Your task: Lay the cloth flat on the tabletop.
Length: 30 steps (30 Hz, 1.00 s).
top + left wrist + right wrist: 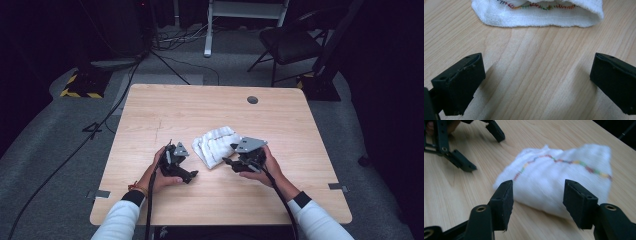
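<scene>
Both my left gripper [537, 75] and right gripper [537, 202] gape empty beside the folded white towel [216, 144], which I judge not yet grasped.

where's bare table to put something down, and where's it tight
Bare wood runs across the far half of the table, from the white cloth back to the grommet hole. The near right corner is bare too. It is tight mid-table, where the left gripper and right gripper flank the cloth.
</scene>
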Available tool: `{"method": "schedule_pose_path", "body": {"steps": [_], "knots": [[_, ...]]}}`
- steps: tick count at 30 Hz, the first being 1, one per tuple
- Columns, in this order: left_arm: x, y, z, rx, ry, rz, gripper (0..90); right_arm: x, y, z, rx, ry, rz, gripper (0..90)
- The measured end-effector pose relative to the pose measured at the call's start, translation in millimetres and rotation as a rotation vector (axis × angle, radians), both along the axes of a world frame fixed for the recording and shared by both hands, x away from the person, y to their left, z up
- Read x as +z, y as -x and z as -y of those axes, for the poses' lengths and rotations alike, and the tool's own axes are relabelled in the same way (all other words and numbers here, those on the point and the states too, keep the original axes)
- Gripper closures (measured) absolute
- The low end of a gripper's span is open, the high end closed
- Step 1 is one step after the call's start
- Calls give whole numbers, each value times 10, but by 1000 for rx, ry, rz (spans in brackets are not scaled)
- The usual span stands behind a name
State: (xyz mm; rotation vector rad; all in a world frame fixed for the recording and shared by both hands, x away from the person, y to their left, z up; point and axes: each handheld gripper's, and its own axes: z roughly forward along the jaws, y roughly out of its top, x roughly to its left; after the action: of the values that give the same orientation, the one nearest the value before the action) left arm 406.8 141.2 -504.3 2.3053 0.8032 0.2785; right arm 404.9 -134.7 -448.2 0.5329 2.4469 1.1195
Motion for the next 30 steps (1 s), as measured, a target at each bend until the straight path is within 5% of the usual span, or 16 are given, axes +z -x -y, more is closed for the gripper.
{"method": "schedule_pose_path", "body": {"steps": [6,7,12,13,18,22,25,30], "knots": [[-2,-5,5,-2,1,2,2,-140,-103,-228,-3,46,-6,420],[1,-10,11,-3,-3,1,2,-214,-154,-258,-19,83,-10,455],[1,-31,48,-5,-1,2,4,-277,-187,-231,-26,120,-17,607],[1,-44,69,-6,-2,2,3,-265,-185,-188,-19,122,-20,700],[2,-64,86,21,-2,3,4,-240,-151,-12,5,123,-23,795],[11,-83,97,46,5,1,29,-223,-121,121,-2,118,-19,798],[30,-98,120,66,23,11,128,-200,-94,254,-16,106,-22,798],[75,-131,247,6,64,-9,183,-204,-37,473,-41,114,-27,788]]}}
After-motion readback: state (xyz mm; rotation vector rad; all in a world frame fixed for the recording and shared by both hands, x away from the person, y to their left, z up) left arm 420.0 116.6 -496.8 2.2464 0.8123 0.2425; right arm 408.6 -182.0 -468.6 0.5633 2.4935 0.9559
